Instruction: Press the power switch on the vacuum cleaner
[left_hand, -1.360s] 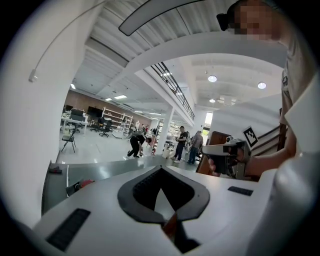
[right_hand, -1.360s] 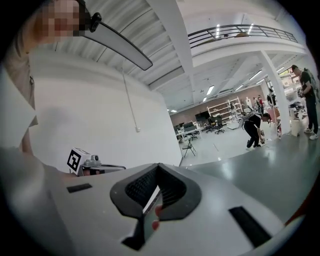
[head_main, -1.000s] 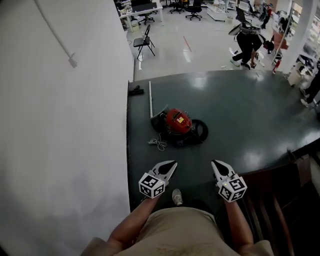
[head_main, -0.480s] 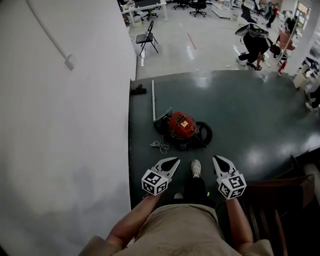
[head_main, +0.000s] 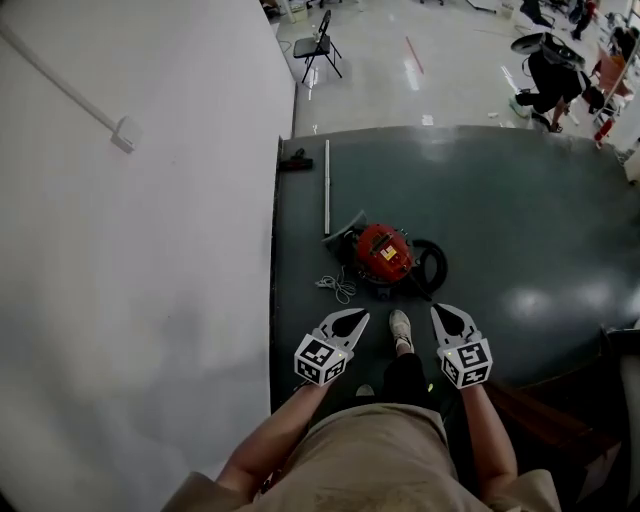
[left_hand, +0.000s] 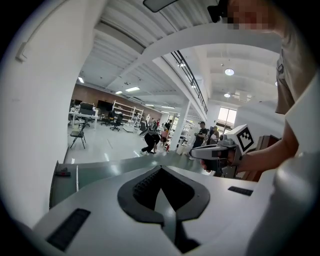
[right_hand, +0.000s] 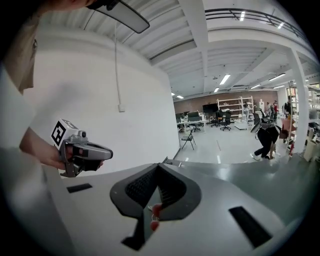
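Vacuum, red, sits on the dark mat ahead of both grippers, well apart from them. The left gripper has its jaws closed tip to tip with nothing in them. The right gripper is likewise closed and empty, with a sliver of red showing through the gap behind its tips. Both point forward, side by side, with a shoe between them. A cord lies just ahead of the left gripper, and a wand lies farther on. A white wall runs along the left gripper's left.
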